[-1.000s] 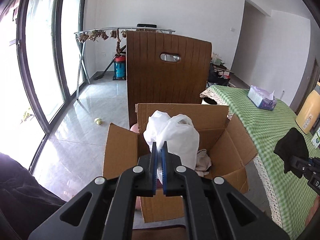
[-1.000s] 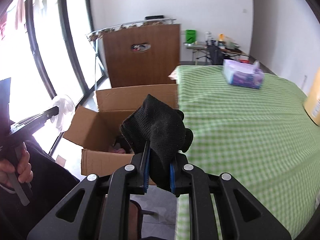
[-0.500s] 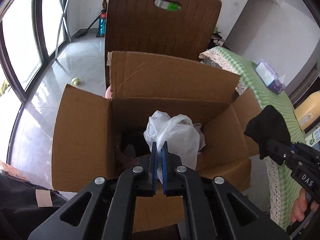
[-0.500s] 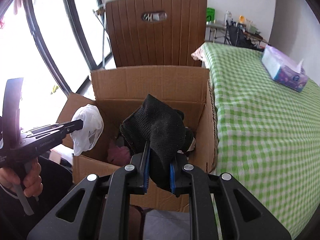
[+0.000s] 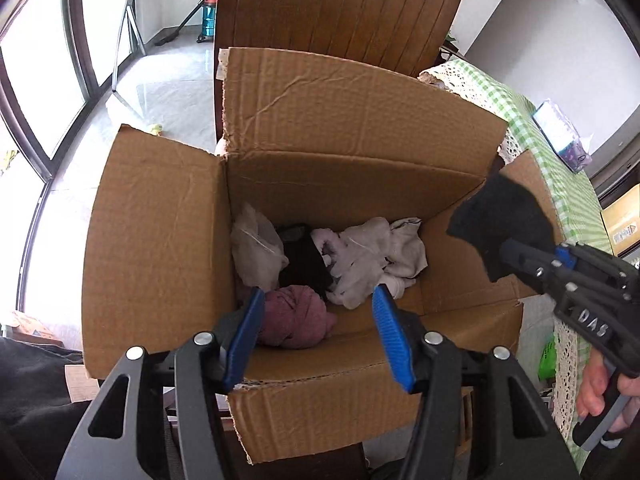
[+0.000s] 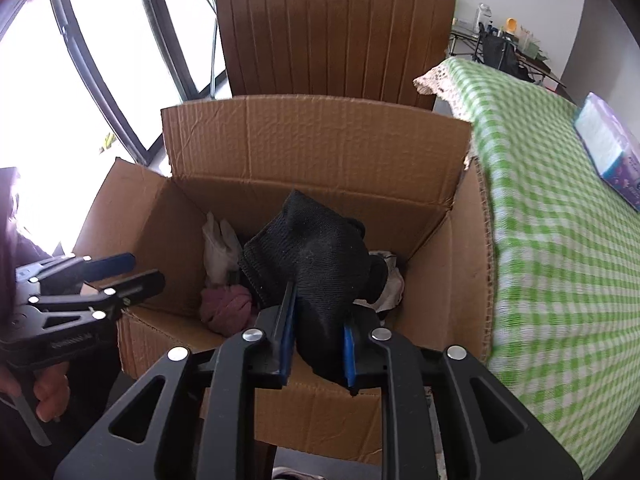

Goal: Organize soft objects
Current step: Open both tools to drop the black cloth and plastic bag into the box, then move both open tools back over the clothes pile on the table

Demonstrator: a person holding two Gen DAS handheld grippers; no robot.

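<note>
**Both hand-held grippers over the open cardboard box**

The white plastic bag (image 5: 258,250) lies inside the cardboard box (image 5: 160,240), against its left inner wall, free of your left hand-held gripper (image 5: 318,334); that gripper's jaws have just been opening and now stand well apart above the box with nothing between them; beside the bag sit a black cloth (image 5: 306,264), a crumpled white cloth (image 5: 376,256) to its right and a balled mauve cloth (image 5: 294,316) nearest you, all bunched together on the box floor.

Your right hand-held gripper (image 6: 318,344) has the black knit cloth (image 6: 316,264) between its blue pads (image 6: 286,332); its jaws have just been opening too, and you cannot tell whether the pads press on the fabric or merely flank it; the cloth bulges up above the fingers and hangs over the box interior, to the right of the white bag.

The box stands with its flaps (image 6: 320,140) folded up and outward; a brown slatted chair back (image 6: 340,32) rises just behind it; to the right the bench, under a green checked cloth (image 6: 560,260) with a lace edge, stands just beside the box's right flap; a purple tissue pack (image 6: 608,152) rests on that cloth, well apart from the box.
</note>
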